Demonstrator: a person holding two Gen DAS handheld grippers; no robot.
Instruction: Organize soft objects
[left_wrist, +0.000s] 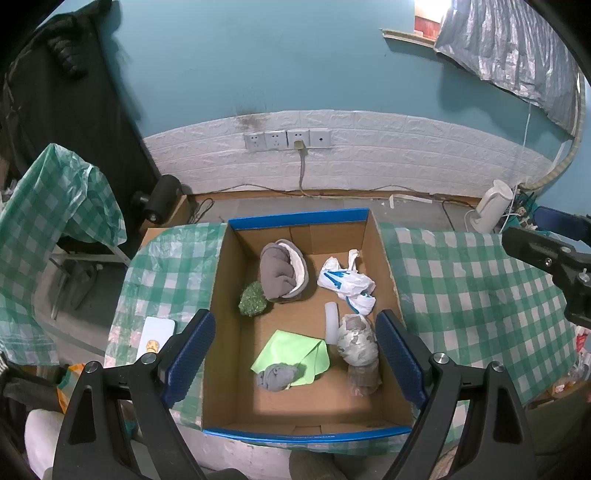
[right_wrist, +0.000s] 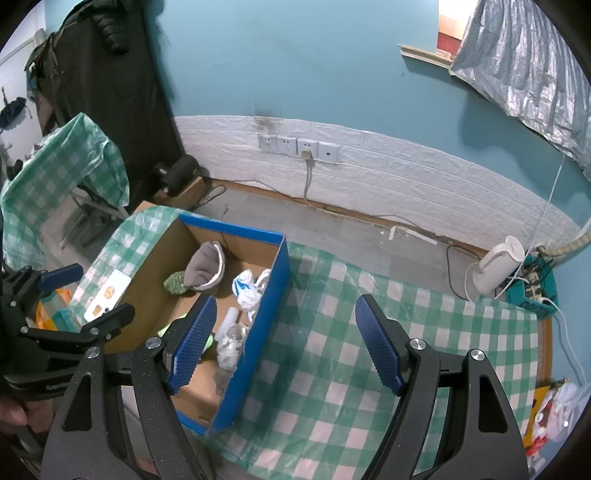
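A blue-edged cardboard box (left_wrist: 384, 254) sits on the green checked table and holds soft things: a grey-and-white slipper (left_wrist: 282, 271), a green scrubber ball (left_wrist: 252, 299), a white-and-blue plastic bag (left_wrist: 345, 282), a green cloth (left_wrist: 293, 352) with a grey sock (left_wrist: 277, 376) on it, and a crumpled camouflage bundle (left_wrist: 357, 339). My left gripper (left_wrist: 295, 360) is open and empty above the box. My right gripper (right_wrist: 286, 345) is open and empty above the box's right wall (right_wrist: 258, 325) and the table. The slipper also shows in the right wrist view (right_wrist: 207, 266).
A white card (left_wrist: 155, 338) lies on the tablecloth (left_wrist: 472, 295) left of the box. A white appliance (right_wrist: 498, 266) and cables sit on the floor by the wall. A second checked cover (left_wrist: 55, 206) hangs at the left. The right gripper's body (left_wrist: 554, 258) shows at the right edge.
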